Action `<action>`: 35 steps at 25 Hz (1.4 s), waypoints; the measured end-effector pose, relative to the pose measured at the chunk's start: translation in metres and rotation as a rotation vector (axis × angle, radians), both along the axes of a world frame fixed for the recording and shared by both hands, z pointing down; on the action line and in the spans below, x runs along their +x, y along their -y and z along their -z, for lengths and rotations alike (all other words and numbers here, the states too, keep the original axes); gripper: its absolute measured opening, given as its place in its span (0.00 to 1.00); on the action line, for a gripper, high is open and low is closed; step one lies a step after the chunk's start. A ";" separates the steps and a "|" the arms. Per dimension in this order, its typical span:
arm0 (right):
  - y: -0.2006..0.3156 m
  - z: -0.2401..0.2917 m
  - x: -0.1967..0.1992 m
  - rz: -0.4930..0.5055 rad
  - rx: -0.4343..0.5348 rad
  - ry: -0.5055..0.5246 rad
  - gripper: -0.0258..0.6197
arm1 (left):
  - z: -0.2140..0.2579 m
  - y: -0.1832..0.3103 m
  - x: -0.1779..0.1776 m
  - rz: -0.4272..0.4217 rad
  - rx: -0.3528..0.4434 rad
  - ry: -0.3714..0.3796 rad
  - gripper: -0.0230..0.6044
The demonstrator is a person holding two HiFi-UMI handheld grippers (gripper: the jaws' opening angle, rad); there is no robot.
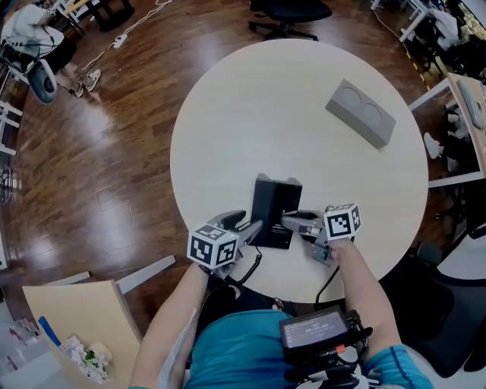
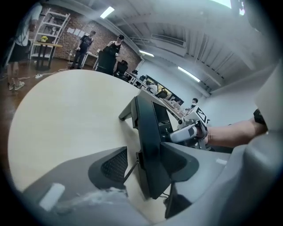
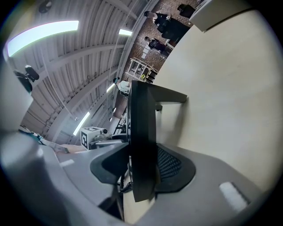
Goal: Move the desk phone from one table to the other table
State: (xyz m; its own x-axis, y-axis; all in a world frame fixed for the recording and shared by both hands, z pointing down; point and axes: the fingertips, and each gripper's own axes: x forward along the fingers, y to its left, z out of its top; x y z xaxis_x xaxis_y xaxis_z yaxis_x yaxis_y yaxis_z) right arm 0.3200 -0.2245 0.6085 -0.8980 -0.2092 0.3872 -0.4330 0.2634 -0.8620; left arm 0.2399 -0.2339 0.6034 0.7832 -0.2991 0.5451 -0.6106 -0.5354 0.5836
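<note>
The desk phone, a black slab with a propped foot at its far end, sits on the round pale surface close to the near edge, just in front of the person and about midway along that edge. It lies between the two tools, one at each side.

The right hand-held gripper reaches in from the phone's right side. In the right gripper view the phone runs edge-on between the jaws of this hand-held gripper, and both pads press against its faces, so it is pinching the phone.

The left hand-held gripper comes in at the phone's left side. In the left gripper view its jaws are spread. The phone's edge stands between them, and a gap shows between the meshed pad and the phone's face. A thin dark cord crosses that gap.

Farther off, a grey block with two round recesses lies toward the far right edge of the surface, well apart from the phone. The surface stands on a dark wooden floor. A second pale tabletop shows at the lower left and an office chair beyond the far edge.
</note>
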 end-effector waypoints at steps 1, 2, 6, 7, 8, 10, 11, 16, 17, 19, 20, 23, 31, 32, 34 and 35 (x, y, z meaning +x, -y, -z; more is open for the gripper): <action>0.001 0.001 -0.001 0.003 0.001 0.001 0.32 | -0.002 0.000 0.003 -0.017 -0.015 -0.022 0.43; 0.003 0.001 -0.001 0.005 0.003 0.003 0.32 | -0.003 0.001 0.006 -0.028 -0.031 -0.045 0.43; -0.001 0.000 0.000 0.004 0.003 0.004 0.32 | -0.008 -0.001 0.018 -0.047 -0.080 -0.115 0.46; -0.001 0.000 0.001 0.001 0.009 0.002 0.32 | -0.007 -0.001 0.021 -0.055 -0.082 -0.122 0.46; -0.001 0.000 0.001 -0.005 0.015 0.000 0.32 | -0.007 -0.002 0.023 -0.064 -0.080 -0.124 0.43; 0.000 0.000 0.002 -0.016 0.025 -0.003 0.31 | -0.006 -0.002 0.024 -0.070 -0.072 -0.122 0.42; -0.001 0.001 0.002 -0.021 0.028 -0.003 0.31 | -0.006 -0.002 0.024 -0.067 -0.070 -0.123 0.42; -0.002 0.017 -0.005 -0.047 0.037 0.051 0.30 | 0.005 -0.008 0.017 -0.008 -0.076 -0.191 0.43; 0.000 0.025 -0.010 -0.058 0.043 0.080 0.29 | 0.010 -0.010 0.015 0.014 -0.077 -0.217 0.43; 0.004 0.044 -0.023 -0.056 0.070 0.125 0.28 | 0.018 -0.012 0.009 0.056 -0.073 -0.258 0.46; 0.006 0.050 -0.031 -0.039 0.089 0.130 0.28 | 0.021 -0.012 0.005 0.077 -0.068 -0.268 0.47; 0.007 0.059 -0.053 0.020 0.106 0.145 0.28 | 0.027 -0.014 -0.014 0.135 -0.055 -0.289 0.48; 0.010 0.082 -0.112 0.081 0.088 0.294 0.28 | 0.055 -0.017 -0.081 0.284 0.032 -0.294 0.45; 0.010 0.086 -0.121 0.090 0.084 0.315 0.28 | 0.060 -0.018 -0.091 0.306 0.043 -0.288 0.44; 0.008 0.094 -0.141 0.115 0.082 0.358 0.28 | 0.070 -0.021 -0.112 0.350 0.067 -0.275 0.44; 0.006 0.099 -0.151 0.128 0.081 0.377 0.28 | 0.075 -0.023 -0.122 0.370 0.079 -0.268 0.43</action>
